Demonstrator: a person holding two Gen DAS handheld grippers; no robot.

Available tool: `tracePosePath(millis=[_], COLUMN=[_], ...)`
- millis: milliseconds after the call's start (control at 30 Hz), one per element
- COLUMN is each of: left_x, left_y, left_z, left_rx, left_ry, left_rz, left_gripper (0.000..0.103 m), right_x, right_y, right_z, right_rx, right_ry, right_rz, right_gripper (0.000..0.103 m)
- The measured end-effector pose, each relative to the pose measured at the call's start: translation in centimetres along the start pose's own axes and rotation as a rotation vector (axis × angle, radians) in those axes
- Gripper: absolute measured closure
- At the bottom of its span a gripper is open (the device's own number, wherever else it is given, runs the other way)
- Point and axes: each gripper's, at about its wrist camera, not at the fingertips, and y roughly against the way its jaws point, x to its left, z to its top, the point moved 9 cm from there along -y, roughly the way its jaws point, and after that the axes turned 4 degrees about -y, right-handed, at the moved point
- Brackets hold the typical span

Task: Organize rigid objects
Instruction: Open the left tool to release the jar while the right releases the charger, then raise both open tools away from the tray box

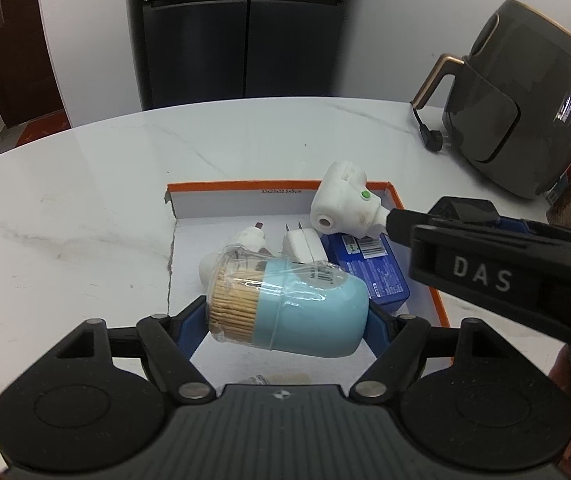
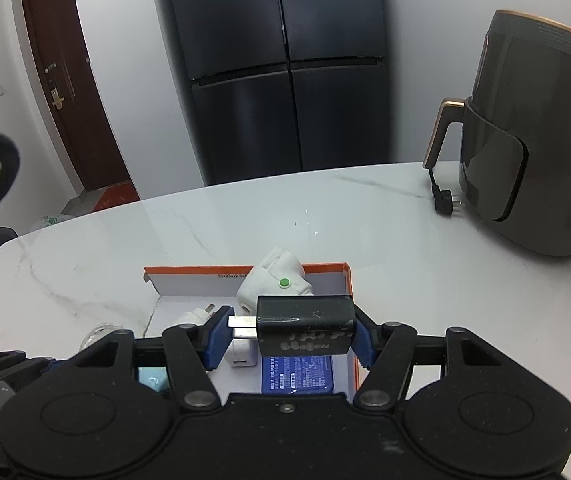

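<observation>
Left wrist view: my left gripper (image 1: 285,320) is clamping the toothpick jar (image 1: 289,308) (lying sideways) over the box (image 1: 421,248).
Right gripper (image 2: 291,336): I'm gripping the black charger (image 2: 305,330); white plug (image 2: 273,284) at 12 o'clock.

left wrist: close above orange-rimmed box (image 1: 417,216), tilted down, facing fridge (image 1: 241,28).
right wrist: same heading, slightly right.
shared: box, worktop (image 1: 85,184), fridge.

My work rests on a white marble table (image 1: 85,184); on it an orange-edged box (image 1: 421,216), a dark air fryer (image 1: 525,120) with its plug (image 2: 445,200) lying beside.
</observation>
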Motion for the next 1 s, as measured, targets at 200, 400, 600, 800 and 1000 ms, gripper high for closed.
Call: tracePosePath(millis=[200, 400, 600, 800, 1000], left_x=[-0.3, -0.9, -1.2, -0.4, 0.2], left_y=[-0.7, -0.5, 0.1, 3.0, 7.7], left_z=[-0.2, -0.1, 0.0, -0.2, -1.6], left_rx=[0.025, 0.022, 0.015, -0.015, -0.053], left_ry=[-0.011, -0.018, -0.031, -0.011, 0.017], left_rz=[-0.016, -0.056, -0.053, -0.014, 0.022], left_gripper=[0.024, 0.016, 0.012, 0.007, 0.000], right_x=[-0.5, -1.7, -3.0, -3.7, -3.7], right_y=[-0.1, 1.9, 4.4, 7.6, 11.0], right_z=[-0.1, 0.4, -0.1, -1.3, -3.3], right_rx=[0.002, -0.039, -0.063, -0.078, -0.084], right_ry=[-0.014, -0.037, -0.066, -0.087, -0.084], right_rz=[0.004, -0.018, -0.036, -0.042, -0.043], right_gripper=[0.029, 0.029, 0.028, 0.026, 0.023])
